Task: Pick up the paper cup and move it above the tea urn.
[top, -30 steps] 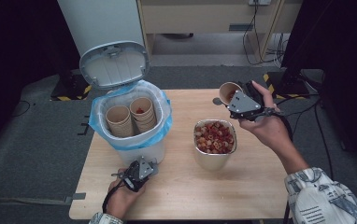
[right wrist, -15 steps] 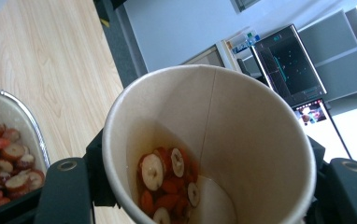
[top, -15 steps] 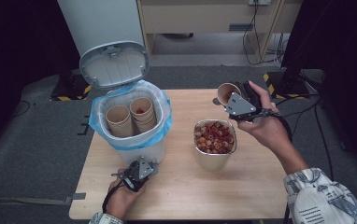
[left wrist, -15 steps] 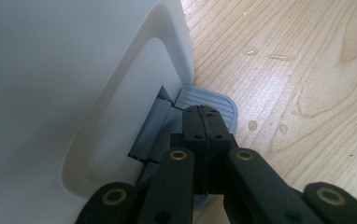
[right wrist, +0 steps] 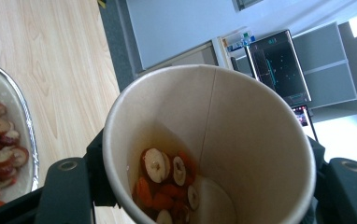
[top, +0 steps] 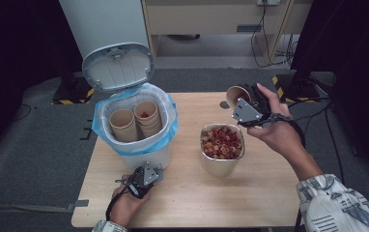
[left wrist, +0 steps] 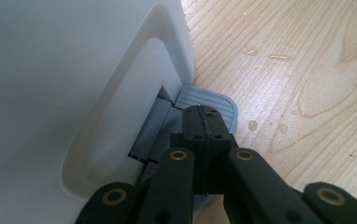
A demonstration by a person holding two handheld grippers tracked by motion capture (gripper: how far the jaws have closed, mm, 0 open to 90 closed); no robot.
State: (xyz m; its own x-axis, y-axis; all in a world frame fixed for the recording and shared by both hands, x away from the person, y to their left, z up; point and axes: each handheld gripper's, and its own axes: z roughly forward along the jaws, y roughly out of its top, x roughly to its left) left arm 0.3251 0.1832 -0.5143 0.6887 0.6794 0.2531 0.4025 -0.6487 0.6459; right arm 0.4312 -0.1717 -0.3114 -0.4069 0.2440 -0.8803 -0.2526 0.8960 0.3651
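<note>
A white pedal bin (top: pixel 146 157) with a blue liner (top: pixel 171 126) stands on the table's left with its lid (top: pixel 119 67) up. Stacked paper cups (top: pixel 148 117) stand inside it. My left gripper (top: pixel 157 170) is shut with nothing in it, and its tips rest on the grey pedal (left wrist: pixel 216 100) at the bin's foot (left wrist: pixel 74 93). My right gripper (top: pixel 243 98) is shut on a paper cup (top: pixel 234 93), held tilted above the table's far right. The cup (right wrist: pixel 242 121) holds a few red and pale fruit slices (right wrist: pixel 165 179).
A metal bowl (top: pixel 215 164) full of red fruit slices sits mid-table, just in front of the held cup; its rim (right wrist: pixel 27 135) is at the left of the right gripper view. A small dark disc (top: pixel 223 104) lies near the cup. Water drops dot the wood (left wrist: pixel 260 49).
</note>
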